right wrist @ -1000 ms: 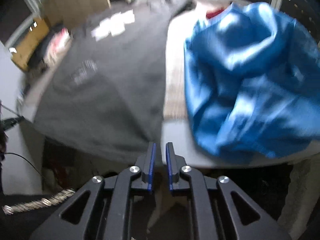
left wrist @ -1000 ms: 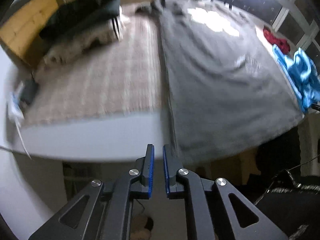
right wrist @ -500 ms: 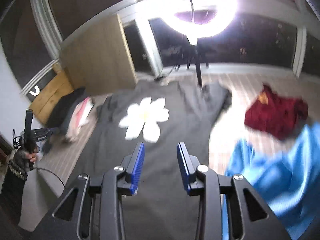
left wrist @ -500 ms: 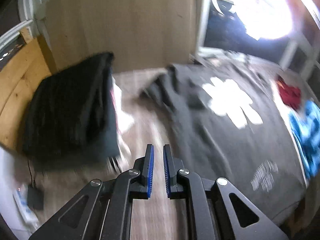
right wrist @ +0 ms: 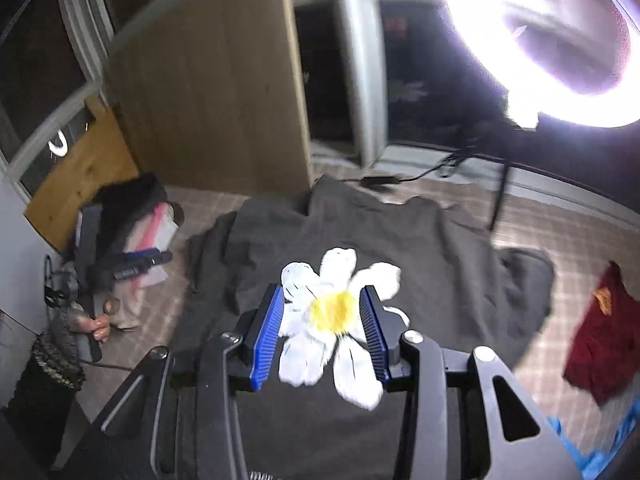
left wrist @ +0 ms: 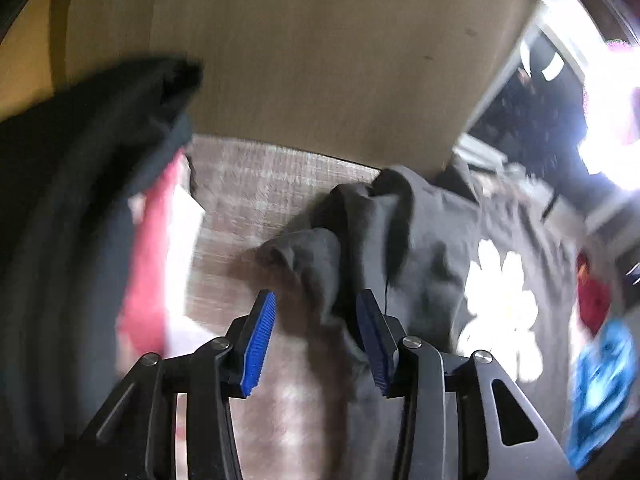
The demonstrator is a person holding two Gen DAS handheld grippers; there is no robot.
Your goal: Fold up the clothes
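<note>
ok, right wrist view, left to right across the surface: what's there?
Person's hand holding the left gripper → stack of folded clothes → gray T-shirt with daisy print → dark red garment → blue garment at the lower right edge.

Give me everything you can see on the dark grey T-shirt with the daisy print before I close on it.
The dark grey T-shirt lies print-up, spread on the checked beige cloth but wrinkled. Its white daisy print has a yellow centre. The fabric looks like soft knit. One sleeve is bunched and rumpled, and the open left gripper straddles that fold. The open right gripper hovers over the daisy; contact cannot be judged. The other sleeve lies flatter, near a maroon garment.
</note>
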